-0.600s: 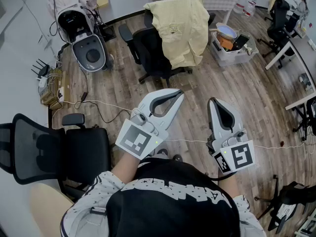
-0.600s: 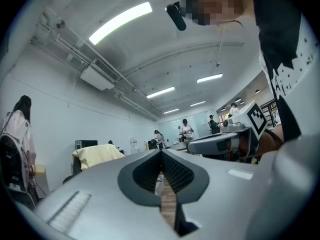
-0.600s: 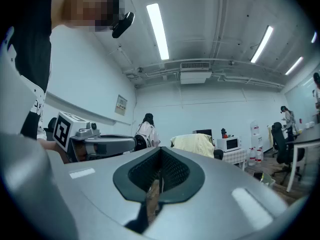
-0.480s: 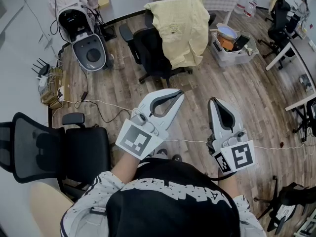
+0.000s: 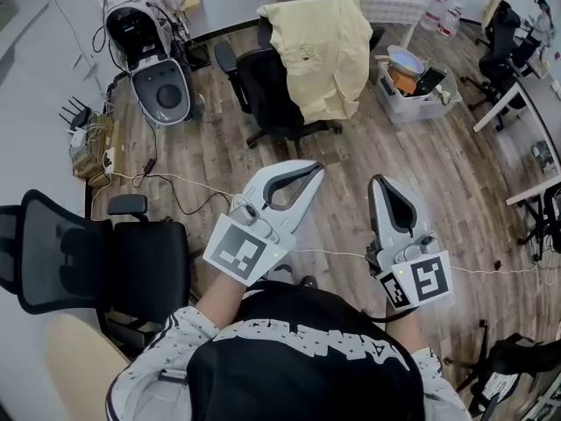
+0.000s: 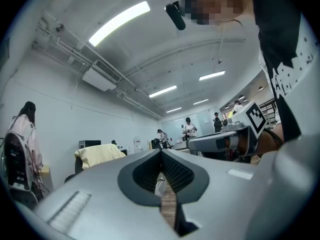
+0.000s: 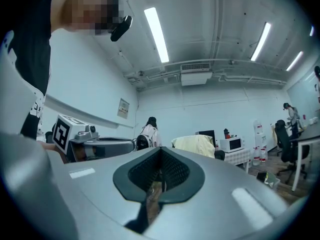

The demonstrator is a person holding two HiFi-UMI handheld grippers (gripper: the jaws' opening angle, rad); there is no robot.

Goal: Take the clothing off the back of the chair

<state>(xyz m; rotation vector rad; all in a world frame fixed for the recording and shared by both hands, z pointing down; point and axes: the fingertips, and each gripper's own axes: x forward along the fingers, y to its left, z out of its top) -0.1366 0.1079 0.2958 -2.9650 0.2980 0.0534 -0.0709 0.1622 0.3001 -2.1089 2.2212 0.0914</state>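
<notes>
there, yellow shirt (image 5: 326, 51) hangs lengthwise down chair (image 5: 267, 86) back

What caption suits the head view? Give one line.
Grey left gripper and right gripper, shut and empty, face a pale yellow garment draped over a black office chair.

Shirt: black shirt (image 5: 307, 380) with a jagged white patterned band across it.
Sleeves: white sleeves (image 5: 162, 349) speckled with small black dots, one on each side of the shirt.
Left gripper: left gripper (image 5: 314, 168), ahead of the shirt's left side, has a smooth light-grey shell. Its curved jaws ring a dark teardrop-shaped opening lined with ribbed black pads.
Left marker cube: left marker cube (image 5: 238, 251), at the gripper end nearest the shirt, is white with a black square marker.
Right gripper: right gripper (image 5: 379, 181), ahead of the shirt's right side, has the same grey shell and dark-lined opening.
Right marker cube: right marker cube (image 5: 422, 281), nearest the shirt, has black-and-white square markers on two visible faces.
</notes>
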